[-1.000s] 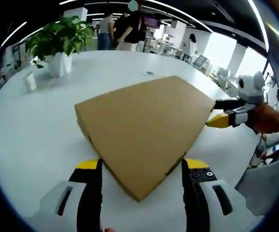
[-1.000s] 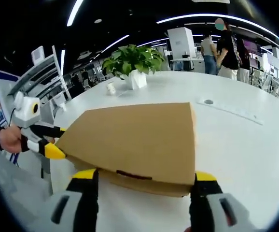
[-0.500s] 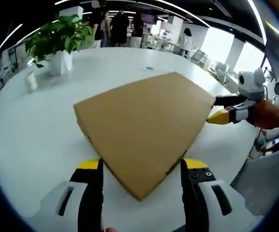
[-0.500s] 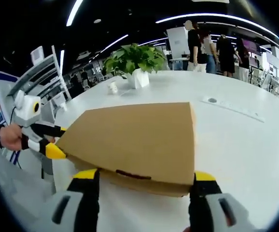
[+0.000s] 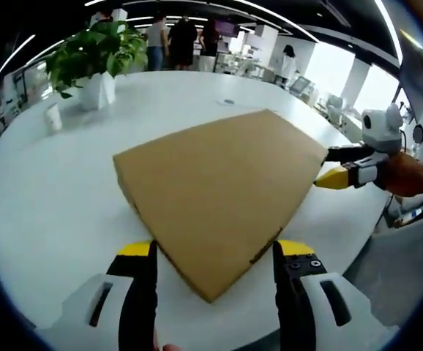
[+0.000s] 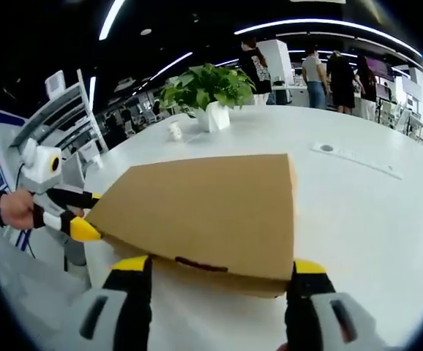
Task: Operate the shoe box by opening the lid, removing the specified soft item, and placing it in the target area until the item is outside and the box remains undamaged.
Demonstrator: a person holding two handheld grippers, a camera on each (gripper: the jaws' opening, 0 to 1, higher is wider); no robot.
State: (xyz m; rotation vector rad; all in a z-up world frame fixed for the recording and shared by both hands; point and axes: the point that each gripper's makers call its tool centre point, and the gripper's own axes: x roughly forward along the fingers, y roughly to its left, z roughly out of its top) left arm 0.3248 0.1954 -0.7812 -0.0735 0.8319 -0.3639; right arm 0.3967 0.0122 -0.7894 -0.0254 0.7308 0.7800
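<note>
Nothing changed since earlier: box (image 5: 215, 190) lid shut; left gripper (image 5: 210, 257), right gripper (image 6: 217, 272) spread wide at corners.

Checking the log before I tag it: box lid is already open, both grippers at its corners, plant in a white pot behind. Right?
Not quite: the lid of the box is closed, flat on top in the left gripper view. The rest holds: left gripper and right gripper sit open at its corners, with the plant behind.

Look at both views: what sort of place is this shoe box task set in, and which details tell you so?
Probably an open-plan office or showroom. The shoe box sits on a large white table with a potted plant; people stand among desks beyond, under long ceiling strip lights.
</note>
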